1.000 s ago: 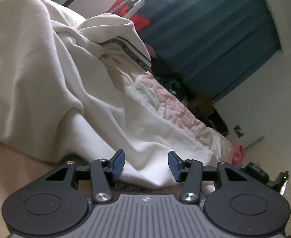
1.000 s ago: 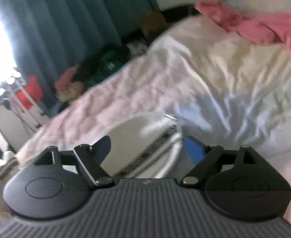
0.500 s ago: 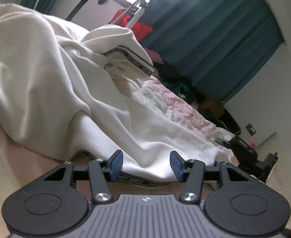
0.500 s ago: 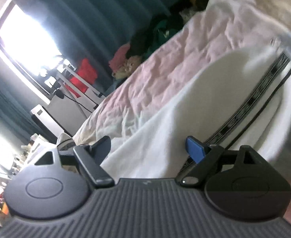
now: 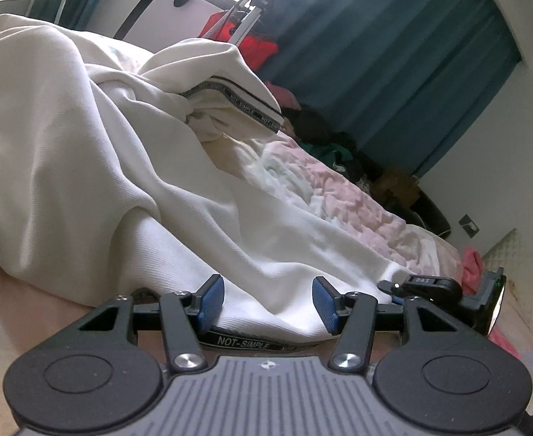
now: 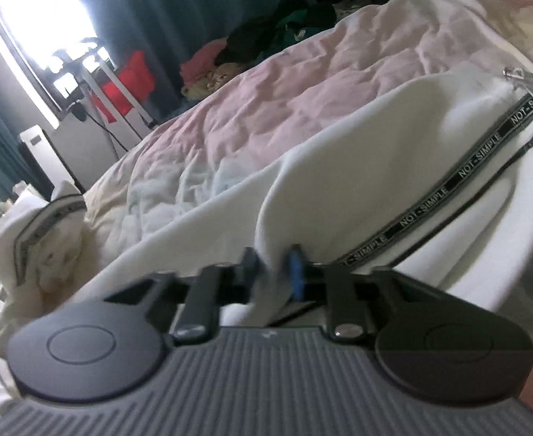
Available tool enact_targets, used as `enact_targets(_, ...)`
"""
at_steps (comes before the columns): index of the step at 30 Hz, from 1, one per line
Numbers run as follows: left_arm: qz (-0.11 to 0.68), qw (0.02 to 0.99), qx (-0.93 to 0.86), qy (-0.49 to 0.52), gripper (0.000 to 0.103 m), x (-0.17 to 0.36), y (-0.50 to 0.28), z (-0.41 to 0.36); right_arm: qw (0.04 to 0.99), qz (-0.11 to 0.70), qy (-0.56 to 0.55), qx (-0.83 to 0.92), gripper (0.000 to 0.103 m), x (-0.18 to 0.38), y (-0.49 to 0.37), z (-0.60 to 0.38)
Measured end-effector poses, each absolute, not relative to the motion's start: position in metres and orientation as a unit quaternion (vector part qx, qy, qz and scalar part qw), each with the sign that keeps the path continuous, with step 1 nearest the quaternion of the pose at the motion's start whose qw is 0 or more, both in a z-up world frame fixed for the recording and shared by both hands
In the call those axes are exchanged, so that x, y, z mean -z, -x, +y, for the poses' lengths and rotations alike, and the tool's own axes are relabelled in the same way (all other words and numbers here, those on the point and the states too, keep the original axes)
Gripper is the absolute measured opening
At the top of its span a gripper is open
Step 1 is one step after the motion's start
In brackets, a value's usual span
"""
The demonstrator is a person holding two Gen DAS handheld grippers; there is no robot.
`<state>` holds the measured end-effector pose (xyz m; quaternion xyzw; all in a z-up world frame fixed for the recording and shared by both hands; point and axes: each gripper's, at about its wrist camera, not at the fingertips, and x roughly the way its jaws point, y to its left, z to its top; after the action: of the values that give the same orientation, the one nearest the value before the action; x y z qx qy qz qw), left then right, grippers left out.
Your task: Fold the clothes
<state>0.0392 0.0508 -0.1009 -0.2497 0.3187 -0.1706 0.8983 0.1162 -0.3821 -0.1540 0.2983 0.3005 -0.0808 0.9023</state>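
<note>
A white garment [image 5: 84,163] with black NOT-SIMPLE tape trim [image 5: 244,341] lies crumpled on the bed. My left gripper [image 5: 268,303] is low at its near hem, jaws apart, with the hem lying between the blue pads but not pinched. In the right wrist view the same garment [image 6: 375,145] shows its trim [image 6: 448,189] and a zip pull. My right gripper [image 6: 273,272] has its jaws closing on a raised fold of the white fabric, and the pads press it. The right gripper [image 5: 429,283] also shows at the garment's right corner in the left wrist view.
The bed carries a pink and white quilt [image 6: 284,91]. Beyond it are teal curtains [image 5: 375,54], a heap of dark clothes [image 5: 331,145] and a rack with a red cloth [image 5: 251,36]. A pink cloth [image 5: 471,265] lies at the far right.
My right gripper dropped onto the white garment and its wide jaws closed on a fold. It came into the left wrist view at the right. The left gripper barely moved.
</note>
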Motion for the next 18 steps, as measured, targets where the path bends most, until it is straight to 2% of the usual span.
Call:
enact_targets(4, 0.319, 0.896, 0.17, 0.258, 0.057, 0.101, -0.039, 0.053, 0.896, 0.28, -0.336, 0.076, 0.007, 0.143, -0.104, -0.39)
enact_targets(13, 0.309, 0.899, 0.16, 0.268, 0.056, 0.095, -0.031, 0.063, 0.902, 0.236, -0.353, 0.079, 0.007, 0.102, -0.046, -0.388)
enact_targets(18, 0.304, 0.9, 0.156, 0.271, 0.056, 0.092, -0.026, 0.067, 0.88, 0.244, -0.399, 0.089, 0.007, 0.1, -0.011, -0.394)
